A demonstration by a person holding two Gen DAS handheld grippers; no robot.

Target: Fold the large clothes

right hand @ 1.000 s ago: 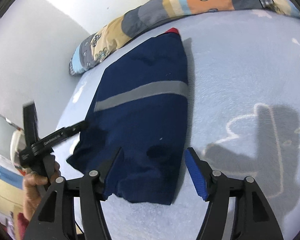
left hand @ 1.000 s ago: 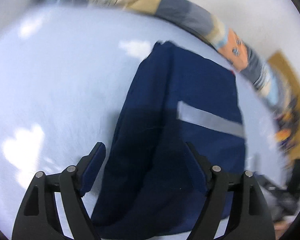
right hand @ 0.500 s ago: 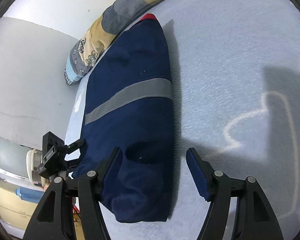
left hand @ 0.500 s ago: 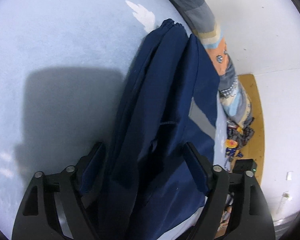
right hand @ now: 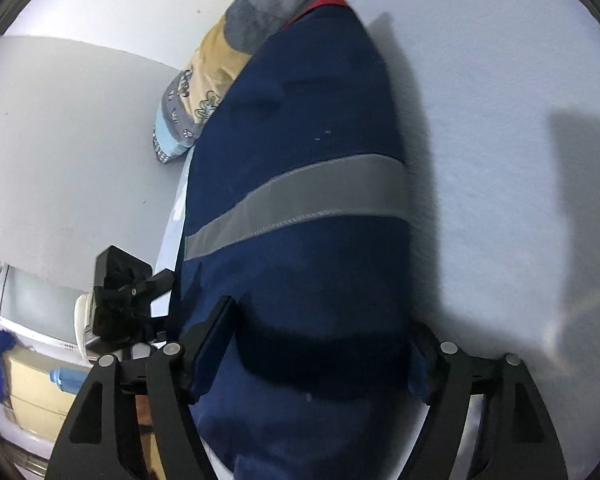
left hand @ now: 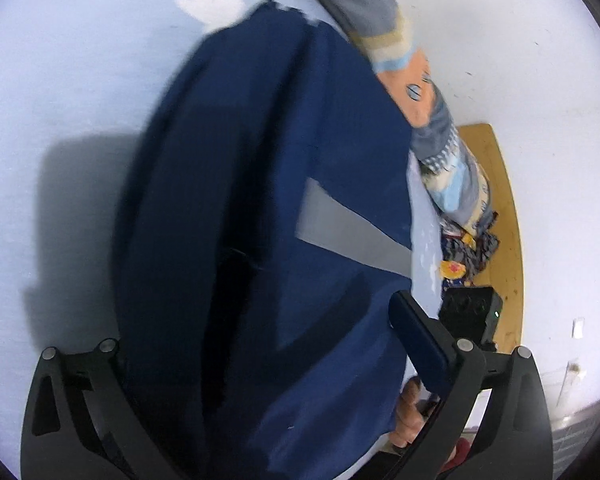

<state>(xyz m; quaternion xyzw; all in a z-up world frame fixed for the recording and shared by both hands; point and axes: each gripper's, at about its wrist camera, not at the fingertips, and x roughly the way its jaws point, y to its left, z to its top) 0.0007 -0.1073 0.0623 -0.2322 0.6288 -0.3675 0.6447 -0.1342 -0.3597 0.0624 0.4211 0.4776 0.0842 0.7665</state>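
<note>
One folded navy-blue fabric garment with one grey reflective band lies lengthwise on the pale blue bed sheet, its far end against one patchwork quilt roll. Two claws straddle its near end. The left gripper and right gripper have just been opening; both stand wide, cloth between the jaws, unclamped.

A folded navy-blue fabric garment bears one grey reflective stripe; the fleecy bed sheet is pale blue; the patchwork quilt mixes tan, grey and orange.
</note>
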